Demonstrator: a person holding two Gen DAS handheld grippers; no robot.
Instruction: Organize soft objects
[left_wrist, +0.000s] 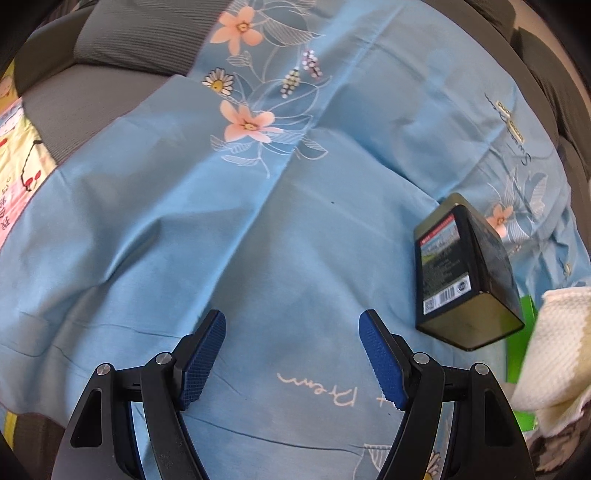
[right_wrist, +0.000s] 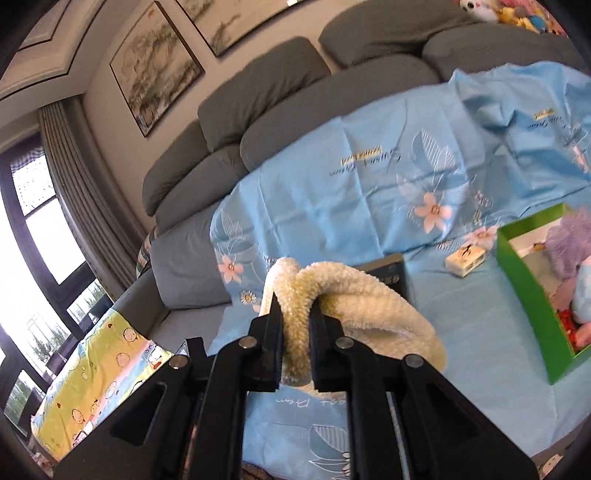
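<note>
My right gripper (right_wrist: 296, 306) is shut on a cream fluffy towel (right_wrist: 351, 291), which hangs folded over its fingers above the blue floral sheet (right_wrist: 332, 192). The same towel (left_wrist: 554, 350) shows at the right edge of the left wrist view. To the right stands a green box (right_wrist: 524, 295) holding soft things, among them a purple bath pouf (right_wrist: 569, 236). My left gripper (left_wrist: 291, 354) stands open over the blue sheet (left_wrist: 258, 240) with nothing between its blue pads (left_wrist: 201, 362).
A dark rectangular tin (left_wrist: 461, 273) lies on the sheet right of my left gripper, and its edge (right_wrist: 388, 275) shows behind the towel. A small white box (right_wrist: 465, 260) lies near the green box. Grey sofa cushions (right_wrist: 266, 88) stand behind. A yellow cartoon cloth (right_wrist: 99, 369) lies at lower left.
</note>
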